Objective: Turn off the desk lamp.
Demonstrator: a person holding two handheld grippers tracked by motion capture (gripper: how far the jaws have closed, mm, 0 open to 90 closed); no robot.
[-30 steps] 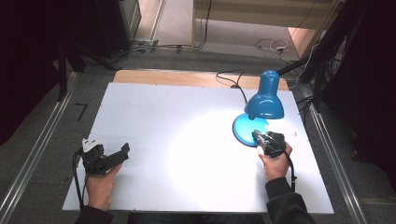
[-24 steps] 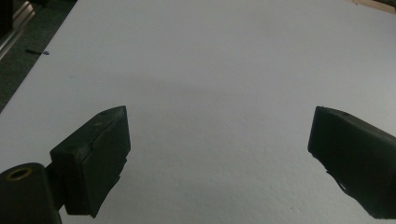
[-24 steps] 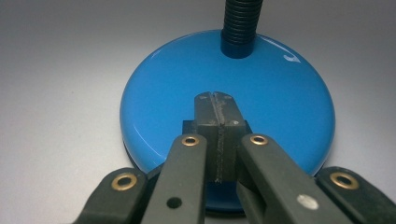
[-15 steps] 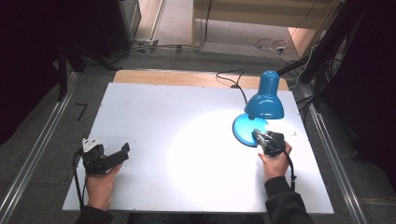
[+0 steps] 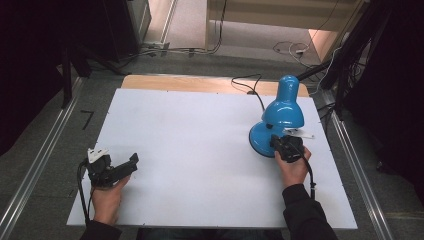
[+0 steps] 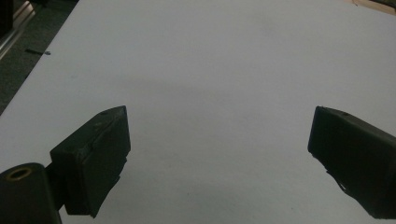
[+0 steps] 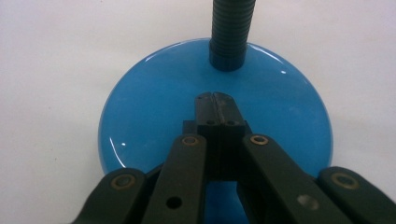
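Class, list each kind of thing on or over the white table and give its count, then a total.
Blue desk lamp: 1
Hand-held gripper: 2, left and right
White tag beside the lamp: 1
Total: 4

White table (image 5: 200, 130), blue desk lamp (image 5: 280, 117) standing at its right side

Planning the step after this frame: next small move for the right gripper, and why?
Probably lift the right gripper off the lamp base: its jaws are shut over the base, and the lamp casts no light on the table, so the switch press looks done.
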